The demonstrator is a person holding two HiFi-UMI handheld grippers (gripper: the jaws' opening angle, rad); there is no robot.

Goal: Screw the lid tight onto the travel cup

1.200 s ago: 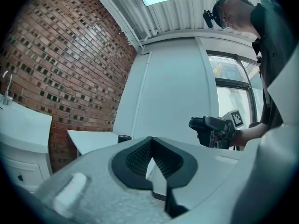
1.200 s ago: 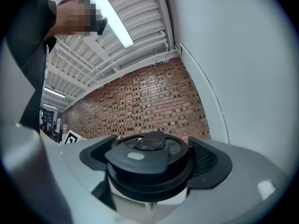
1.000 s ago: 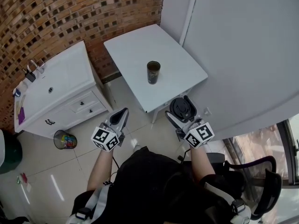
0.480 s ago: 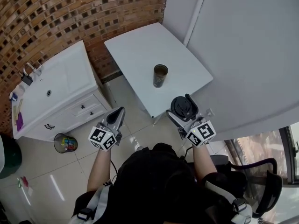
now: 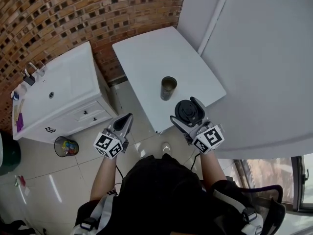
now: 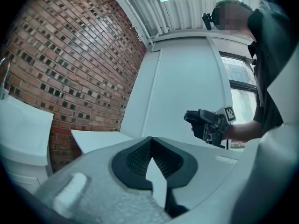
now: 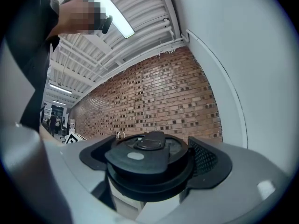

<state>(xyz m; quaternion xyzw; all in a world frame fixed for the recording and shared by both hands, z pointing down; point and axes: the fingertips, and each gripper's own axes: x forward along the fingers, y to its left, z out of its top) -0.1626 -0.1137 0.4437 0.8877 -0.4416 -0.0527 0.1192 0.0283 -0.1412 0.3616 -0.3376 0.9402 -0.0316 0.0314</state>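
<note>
The dark travel cup (image 5: 168,87) stands upright and without a lid near the front edge of the white table (image 5: 146,53). Its black lid (image 5: 187,109) sits between the pads of my right gripper (image 5: 186,113), just in front of the table edge and to the cup's right. In the right gripper view the lid (image 7: 148,158) fills the wide gap of the right gripper (image 7: 150,164), held top side up. My left gripper (image 5: 125,122) is shut on nothing, out over the floor left of the table corner. In the left gripper view the left gripper (image 6: 150,161) has its pads together.
A white sink cabinet (image 5: 58,89) stands left of the table against the brick wall (image 5: 73,13). A waste bin (image 5: 65,146) sits on the tiled floor by it. A white wall panel (image 5: 264,58) runs along the table's right side.
Both grippers have moved toward the table. The cup now lies closer to the right gripper and its lid. The jaws of both look the same as before.
</note>
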